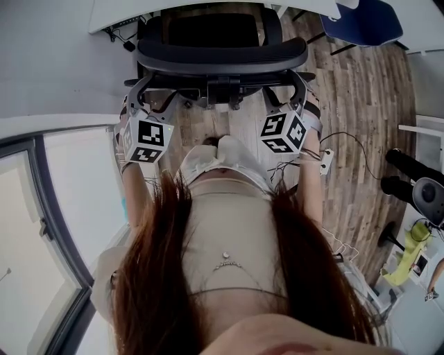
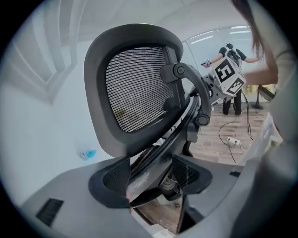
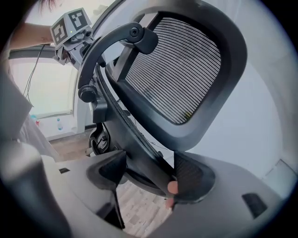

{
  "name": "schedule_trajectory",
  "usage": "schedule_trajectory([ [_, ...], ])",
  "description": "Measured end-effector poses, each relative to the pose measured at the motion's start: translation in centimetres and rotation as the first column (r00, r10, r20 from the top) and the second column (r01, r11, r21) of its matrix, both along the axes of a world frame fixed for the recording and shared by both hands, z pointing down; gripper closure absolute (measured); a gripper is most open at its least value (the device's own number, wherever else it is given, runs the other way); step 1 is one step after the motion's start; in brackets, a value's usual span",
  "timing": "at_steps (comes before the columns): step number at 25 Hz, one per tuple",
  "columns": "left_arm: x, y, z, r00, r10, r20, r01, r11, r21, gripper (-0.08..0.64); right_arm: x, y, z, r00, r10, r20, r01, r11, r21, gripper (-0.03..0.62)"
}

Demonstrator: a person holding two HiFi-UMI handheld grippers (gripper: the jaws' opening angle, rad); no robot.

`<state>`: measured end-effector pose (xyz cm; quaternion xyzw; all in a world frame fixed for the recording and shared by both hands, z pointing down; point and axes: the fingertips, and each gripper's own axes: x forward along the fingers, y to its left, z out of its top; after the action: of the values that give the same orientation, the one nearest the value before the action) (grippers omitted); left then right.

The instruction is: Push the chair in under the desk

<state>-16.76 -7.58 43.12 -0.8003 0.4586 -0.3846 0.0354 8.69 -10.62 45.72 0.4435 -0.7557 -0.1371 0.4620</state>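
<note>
Mesh office chair [image 1: 222,55] faced toward white desk [image 1: 118,15], its back frame clenched from both sides, by left gripper [image 2: 149,179] and right gripper [image 3: 149,175].

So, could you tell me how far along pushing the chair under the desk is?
Done: the left gripper and the right gripper are both clamped on the chair's back frame. In hand: the chair faces the desk, and its seat seems to reach the desk's edge. Left: its back stands clear of the desk, so more pushing seems needed.
</note>
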Motion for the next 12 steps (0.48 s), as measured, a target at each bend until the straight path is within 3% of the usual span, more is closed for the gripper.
schedule_trajectory([
  [12,-0.2,-2.2,-0.1,1.000,-0.010,0.004,0.010,1.000,0.003,0.282,-0.2,-2.1,0.0,1.000,0.002,0.002,-0.002,1.000,0.004,0.276],
])
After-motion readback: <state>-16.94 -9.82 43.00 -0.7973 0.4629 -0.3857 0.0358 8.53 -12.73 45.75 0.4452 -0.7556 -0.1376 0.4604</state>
